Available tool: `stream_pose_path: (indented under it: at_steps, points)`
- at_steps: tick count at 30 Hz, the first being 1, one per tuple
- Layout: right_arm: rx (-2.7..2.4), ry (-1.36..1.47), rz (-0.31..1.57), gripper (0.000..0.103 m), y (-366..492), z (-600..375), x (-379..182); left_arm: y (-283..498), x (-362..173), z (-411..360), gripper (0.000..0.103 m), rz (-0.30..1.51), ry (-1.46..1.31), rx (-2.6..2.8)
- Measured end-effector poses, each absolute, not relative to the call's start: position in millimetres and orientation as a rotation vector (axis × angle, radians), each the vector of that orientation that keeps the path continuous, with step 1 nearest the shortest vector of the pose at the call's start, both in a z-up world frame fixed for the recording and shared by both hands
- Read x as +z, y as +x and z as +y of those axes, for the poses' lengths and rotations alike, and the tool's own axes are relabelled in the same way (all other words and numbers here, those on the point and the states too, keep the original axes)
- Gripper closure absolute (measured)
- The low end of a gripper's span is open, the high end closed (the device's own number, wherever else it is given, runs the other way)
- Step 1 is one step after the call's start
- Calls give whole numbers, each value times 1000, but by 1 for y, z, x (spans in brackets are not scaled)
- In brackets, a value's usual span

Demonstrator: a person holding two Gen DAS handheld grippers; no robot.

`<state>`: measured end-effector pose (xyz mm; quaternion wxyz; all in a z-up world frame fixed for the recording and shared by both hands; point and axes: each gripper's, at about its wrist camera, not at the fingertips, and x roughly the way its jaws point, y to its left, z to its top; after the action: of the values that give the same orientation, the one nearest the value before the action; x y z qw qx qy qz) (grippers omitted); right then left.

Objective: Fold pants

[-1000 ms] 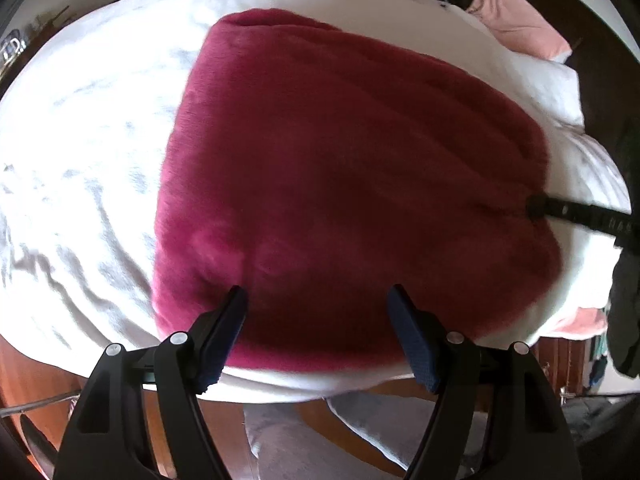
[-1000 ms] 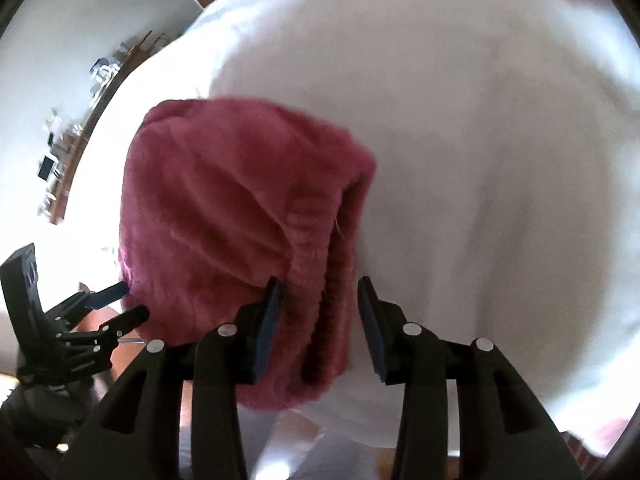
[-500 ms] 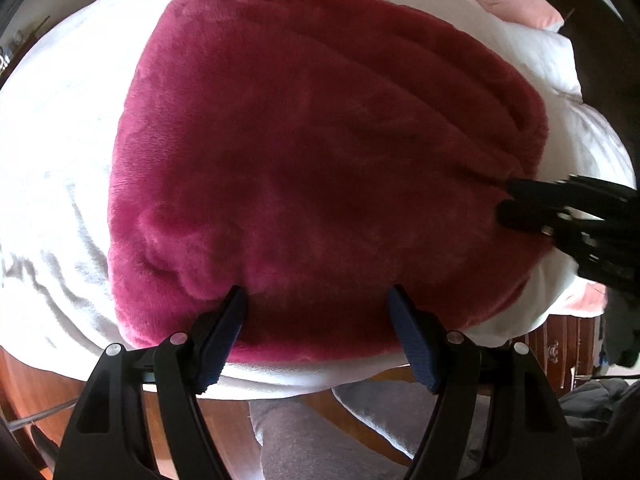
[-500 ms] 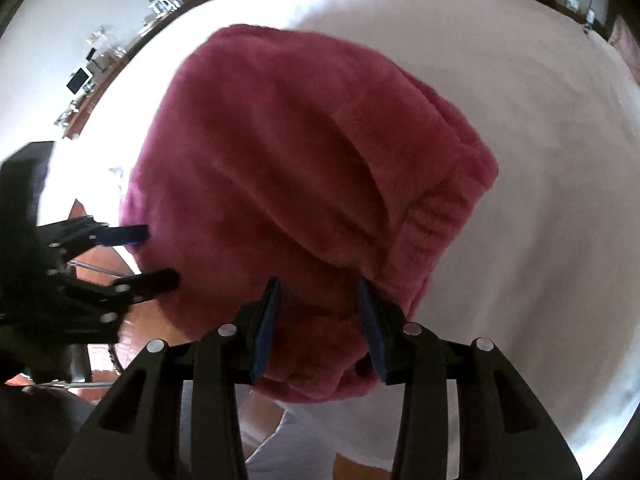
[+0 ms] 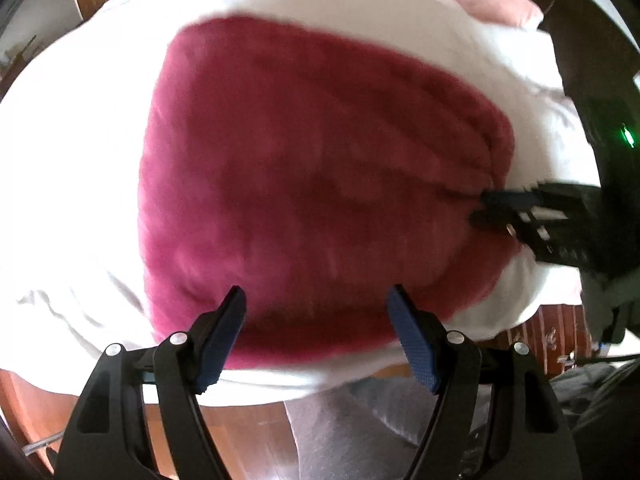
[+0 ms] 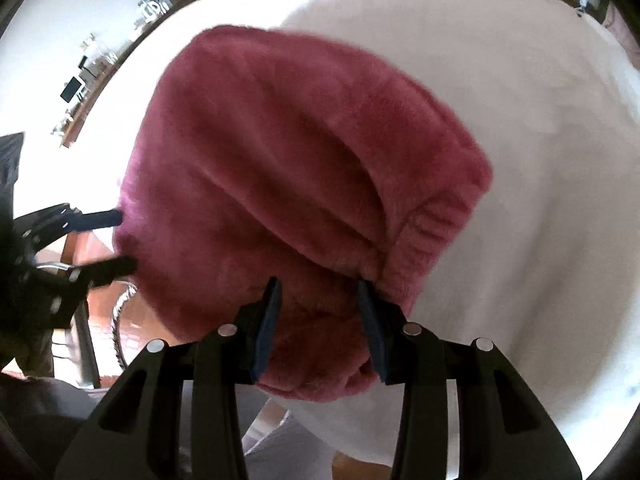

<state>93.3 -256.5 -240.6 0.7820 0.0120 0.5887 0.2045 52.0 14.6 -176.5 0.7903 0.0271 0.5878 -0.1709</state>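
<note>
The fluffy dark-red pants (image 5: 312,176) lie folded into a thick pad on a white bed cover (image 5: 80,160). My left gripper (image 5: 316,300) is open, its jaws straddling the pad's near edge without pinching it. My right gripper (image 6: 320,292) is open too, with the thick ribbed-waistband corner of the pants (image 6: 424,240) bulging between its jaws. In the left wrist view the right gripper (image 5: 492,212) pokes into the pad's right edge. In the right wrist view the left gripper (image 6: 116,240) sits open at the pad's left edge.
Pink pillows (image 5: 492,4) lie at the far right corner of the bed. Wooden floor (image 5: 248,440) and my grey-clad legs (image 5: 336,436) show below the bed's near edge. A shelf with small objects (image 6: 100,64) runs along the wall at left.
The left gripper has pulled back a little from the pad. The right gripper has opened slightly wider and pushed further onto the waistband corner. The pants stay folded in place.
</note>
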Motion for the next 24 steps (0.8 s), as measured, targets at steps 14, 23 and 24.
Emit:
stream_pose_path:
  at_steps: [14,23,24]
  points:
    - [265,96,1203,63,134,-269,-218,211,-152,20,30,1146,82,-345]
    - [163,164,1237,61,156,-265,-252,254,-197,-3,30,1241,128,-376]
    - [156,167,1240,61,158,-265,-255,255,-203,-5,30,1250,136,-379]
